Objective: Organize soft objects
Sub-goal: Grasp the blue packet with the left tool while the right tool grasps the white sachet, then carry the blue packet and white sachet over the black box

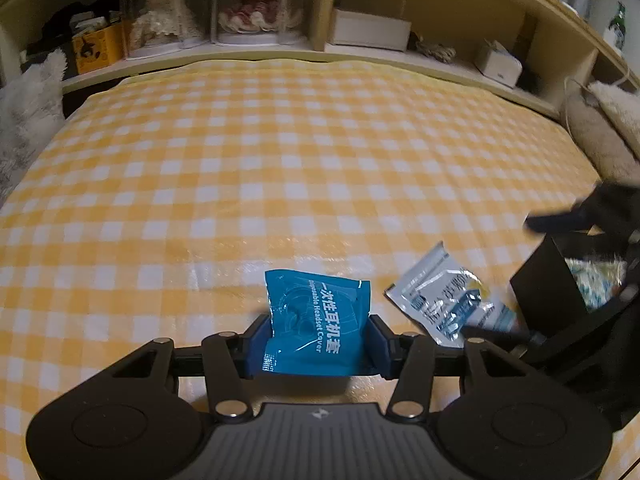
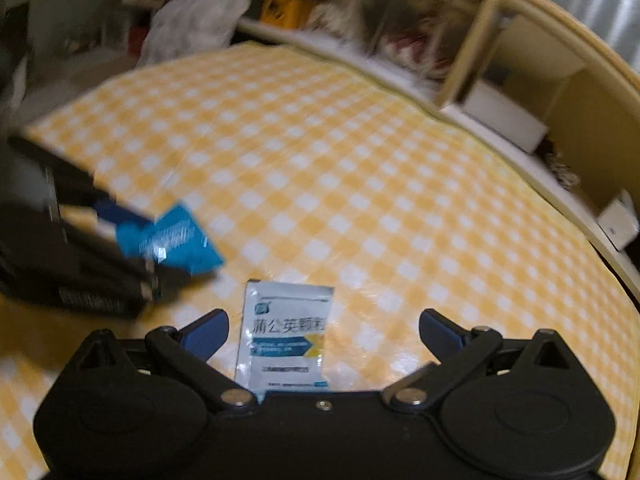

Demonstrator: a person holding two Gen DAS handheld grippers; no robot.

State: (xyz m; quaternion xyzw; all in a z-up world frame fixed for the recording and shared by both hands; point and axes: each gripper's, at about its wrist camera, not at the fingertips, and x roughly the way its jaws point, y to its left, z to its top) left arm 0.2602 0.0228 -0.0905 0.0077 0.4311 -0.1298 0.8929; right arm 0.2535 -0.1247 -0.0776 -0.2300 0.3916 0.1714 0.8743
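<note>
Left gripper (image 1: 318,336) tilted down, clamps blue packet (image 1: 316,320); right gripper (image 2: 322,330) wide, straddling white sachet (image 2: 284,340).

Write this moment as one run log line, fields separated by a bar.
left gripper: shut on blue packet | right gripper: open over white sachet | surface: checked cloth

The blue glossy plastic-film packet (image 1: 316,328) looks crinkled, and the white foil-like sachet (image 2: 285,340) shines. Beneath them, the yellow-and-white checked cloth cover (image 1: 280,168) looks soft and matt.
</note>
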